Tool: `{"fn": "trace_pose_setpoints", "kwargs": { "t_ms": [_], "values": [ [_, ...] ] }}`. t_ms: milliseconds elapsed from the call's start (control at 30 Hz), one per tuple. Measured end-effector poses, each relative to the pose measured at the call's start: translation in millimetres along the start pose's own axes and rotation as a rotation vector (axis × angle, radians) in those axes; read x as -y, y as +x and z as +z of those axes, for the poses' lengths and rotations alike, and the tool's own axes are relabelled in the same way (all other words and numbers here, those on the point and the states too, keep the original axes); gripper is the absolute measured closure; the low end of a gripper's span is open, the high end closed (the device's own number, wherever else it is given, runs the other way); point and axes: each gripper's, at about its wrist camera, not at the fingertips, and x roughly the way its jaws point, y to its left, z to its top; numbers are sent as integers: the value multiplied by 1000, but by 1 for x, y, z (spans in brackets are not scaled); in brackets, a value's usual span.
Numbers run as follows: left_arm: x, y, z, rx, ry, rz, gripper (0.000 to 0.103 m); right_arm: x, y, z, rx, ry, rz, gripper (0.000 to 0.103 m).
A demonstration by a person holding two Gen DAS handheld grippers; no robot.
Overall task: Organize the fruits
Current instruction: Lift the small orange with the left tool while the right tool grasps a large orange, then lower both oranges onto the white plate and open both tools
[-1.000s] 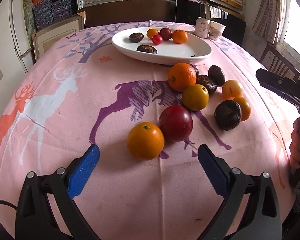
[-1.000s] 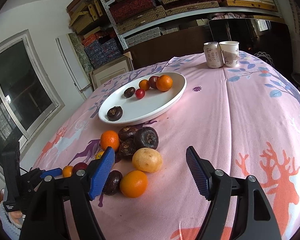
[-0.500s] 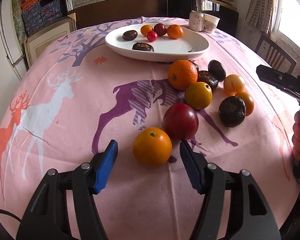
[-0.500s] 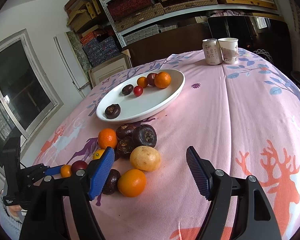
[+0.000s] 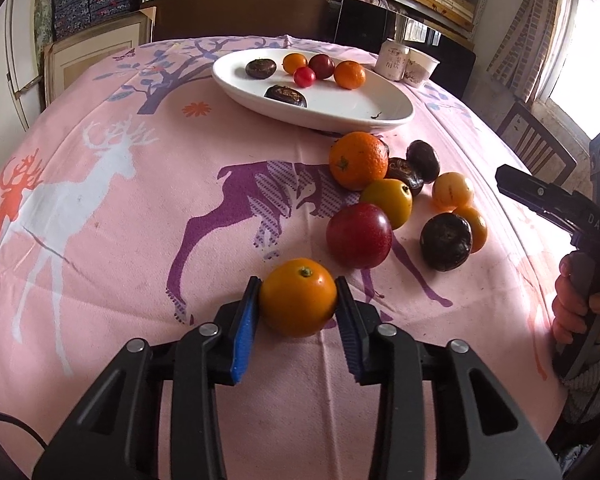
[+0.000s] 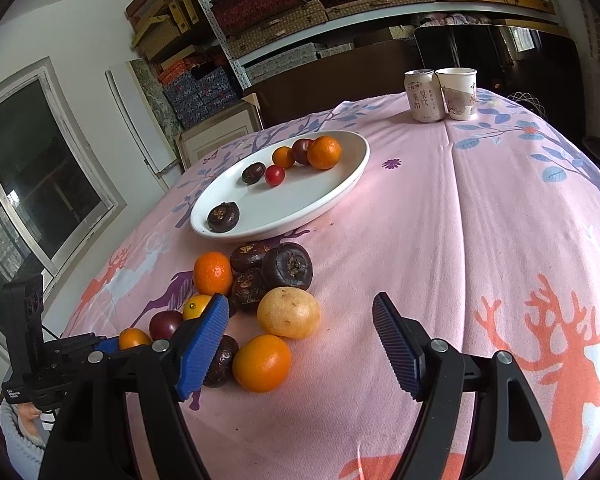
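A small orange point(image 5: 298, 298) sits on the pink cloth between the blue pads of my left gripper point(image 5: 297, 282). Its jaws are closing and both pads touch the fruit. Beyond it lies a loose pile: a red plum point(image 5: 359, 236), a yellow fruit point(image 5: 388, 202), a big orange point(image 5: 358, 160) and dark brown fruits point(image 5: 446, 242). The white oval plate point(image 5: 380, 120) behind holds several fruits. My right gripper point(image 6: 299, 300) hangs open above the near side of the pile, over a pale yellow fruit point(image 6: 288, 312) and an orange point(image 6: 262, 362), gripping nothing.
A drink can point(image 6: 422, 96) and a paper cup point(image 6: 458, 92) stand at the table's far edge. A wooden chair point(image 5: 540, 152) is beside the table. A person's hand point(image 5: 572, 308) grips the right tool's handle. Shelves with boxes line the back wall.
My left gripper's jaws have come together from wide apart onto the small orange and edged forward around it. The right gripper has stayed where it was.
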Motion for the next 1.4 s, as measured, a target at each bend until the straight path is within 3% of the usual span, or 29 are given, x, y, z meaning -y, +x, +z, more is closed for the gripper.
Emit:
{"fn": "trace_pose_setpoints", "kwargs": {
  "t_ms": [333, 367, 433, 800, 1033, 1233, 1400],
  "values": [
    [0, -6, -2, 44, -68, -6, 67, 3, 2, -11, -94, 22, 40, 28],
    [-1, -7, -2, 47, -71, -8, 67, 3, 6, -12, -118, 24, 44, 30],
    [-2, -8, -2, 52, -78, -15, 67, 2, 14, -14, -164, 26, 71, 46],
    [-2, -7, -3, 47, -78, -47, 67, -5, 32, -20, -262, 65, 189, 65],
    [-4, -7, -3, 52, -86, -60, 67, -1, 29, -20, -250, 96, 201, 66],
    [-2, -8, -3, 59, -75, -65, 67, 4, 19, -16, -187, 103, 194, 66],
    [8, -8, 1, 54, -30, -15, 67, 6, 11, -13, -141, 101, 202, 66]
  ]
}}
